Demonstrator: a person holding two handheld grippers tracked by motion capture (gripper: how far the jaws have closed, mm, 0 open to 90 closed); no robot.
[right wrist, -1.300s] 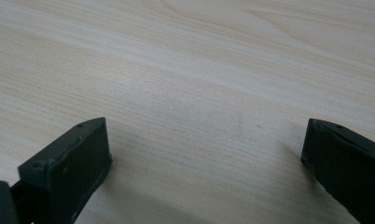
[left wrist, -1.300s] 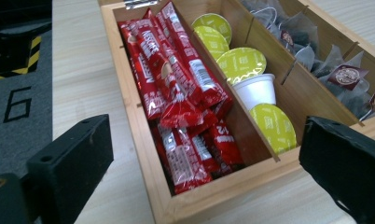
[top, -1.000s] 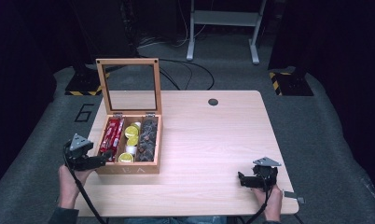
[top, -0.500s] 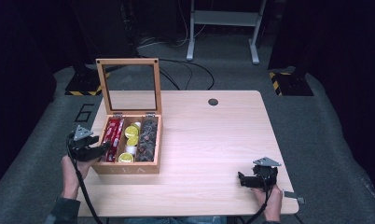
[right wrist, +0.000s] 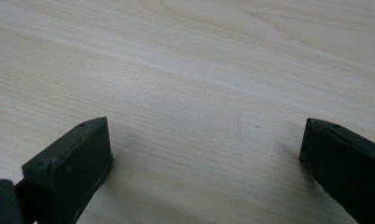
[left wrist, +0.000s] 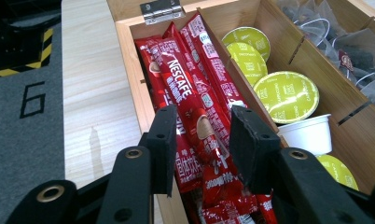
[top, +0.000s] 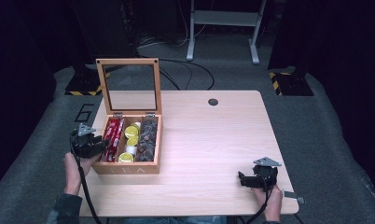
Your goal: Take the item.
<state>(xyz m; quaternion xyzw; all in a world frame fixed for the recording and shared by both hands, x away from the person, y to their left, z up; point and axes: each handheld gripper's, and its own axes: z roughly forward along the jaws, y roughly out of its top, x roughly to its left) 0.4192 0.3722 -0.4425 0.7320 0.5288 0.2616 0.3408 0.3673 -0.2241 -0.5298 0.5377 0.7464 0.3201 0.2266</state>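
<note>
A wooden box (top: 125,169) stands open at the table's left, its glass lid (top: 128,61) upright. Its three compartments hold red Nescafe sachets (top: 113,135), green and yellow capsules (top: 131,132) and dark tea bags (top: 148,135). My left gripper (top: 101,143) reaches over the box's left wall. In the left gripper view its jaws (left wrist: 199,144) stand a little apart on either side of the top sachet (left wrist: 181,88), tips down among the sachets. My right gripper (top: 241,179) rests near the front right edge. It (right wrist: 206,154) is wide open over bare wood (right wrist: 199,70).
Green capsules (left wrist: 286,95), a white cup (left wrist: 309,135) and mesh tea bags (left wrist: 344,46) fill the other compartments. A round cable hole (top: 213,101) lies at the table's far middle. A metal stand (top: 223,18) is on the floor behind.
My left gripper has moved forward along the box's left side and turned in over the sachet compartment. The right gripper has stayed in place.
</note>
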